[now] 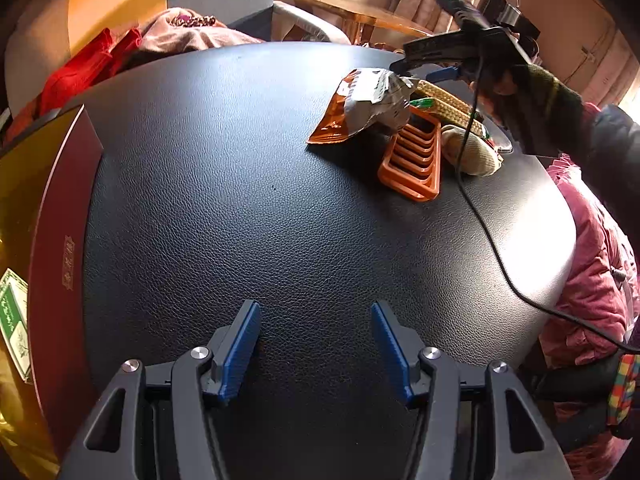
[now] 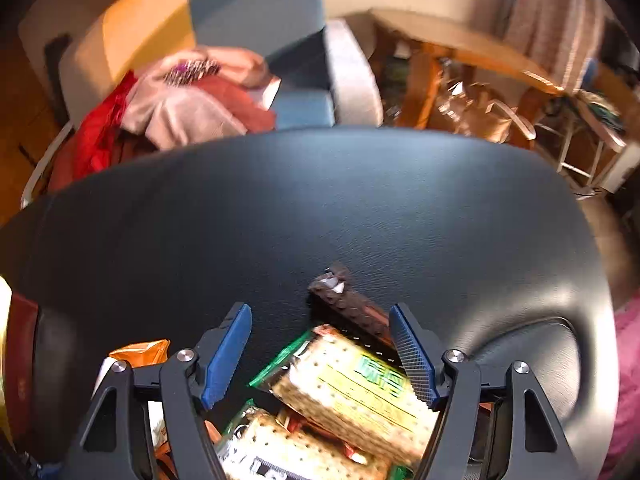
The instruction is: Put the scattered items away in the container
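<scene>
An orange slatted basket (image 1: 416,152) sits on the black table (image 1: 280,200) at the far right, with an orange-and-silver snack bag (image 1: 360,108) leaning out of it. My left gripper (image 1: 316,348) is open and empty, low over the near table. My right gripper (image 2: 324,352) is open and empty above the basket's contents: two cracker packets (image 2: 352,388) (image 2: 288,452) and a brown wrapped bar (image 2: 348,304). It also shows in the left wrist view (image 1: 424,72), above the basket.
A dark red box (image 1: 60,240) with a gold inside stands at the table's left edge. A cream knitted item (image 1: 468,152) lies beside the basket. A black cable (image 1: 492,240) trails over the right side. Clothes are piled on a chair (image 2: 180,108) behind.
</scene>
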### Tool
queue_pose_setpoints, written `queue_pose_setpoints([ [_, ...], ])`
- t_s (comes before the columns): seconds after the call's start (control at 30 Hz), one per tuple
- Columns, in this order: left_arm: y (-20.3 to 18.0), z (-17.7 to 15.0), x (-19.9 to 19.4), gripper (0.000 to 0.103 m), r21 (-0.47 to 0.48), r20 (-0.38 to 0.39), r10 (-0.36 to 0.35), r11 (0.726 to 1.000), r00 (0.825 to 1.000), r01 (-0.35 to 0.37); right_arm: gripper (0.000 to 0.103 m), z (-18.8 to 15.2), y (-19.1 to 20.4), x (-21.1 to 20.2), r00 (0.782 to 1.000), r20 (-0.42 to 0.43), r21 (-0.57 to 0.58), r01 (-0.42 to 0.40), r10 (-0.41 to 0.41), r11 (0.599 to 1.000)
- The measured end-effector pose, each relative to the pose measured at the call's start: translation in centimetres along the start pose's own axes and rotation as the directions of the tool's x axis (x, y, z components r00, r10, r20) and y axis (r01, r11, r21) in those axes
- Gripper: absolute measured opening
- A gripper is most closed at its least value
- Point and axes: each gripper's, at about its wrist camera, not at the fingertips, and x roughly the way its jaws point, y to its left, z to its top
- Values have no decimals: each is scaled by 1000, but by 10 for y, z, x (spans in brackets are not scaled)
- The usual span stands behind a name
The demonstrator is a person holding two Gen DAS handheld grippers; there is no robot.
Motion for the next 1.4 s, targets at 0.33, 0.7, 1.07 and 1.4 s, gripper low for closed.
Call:
queue_pose_setpoints([
  [0.33,-5,2,-3,58,1,17,-17,1000,1000,17,81,-41,-14,2,976,-96,-154,180,-196,971],
  [0.7,-17,6,-22,58,48,74,-18,999,997,15,81,-138,-70,-51,961,-189,17,210,-203,978],
  [1.07,-40,54,-17,58,93,116,-38,995,992,27,82,-163,-34,-136,989,141,112,-54,38,992],
  [1.4,-48,76,18,57,64,58,-50,997,997,46,82,-165,27,-124,966,184,48,-191,180,980],
])
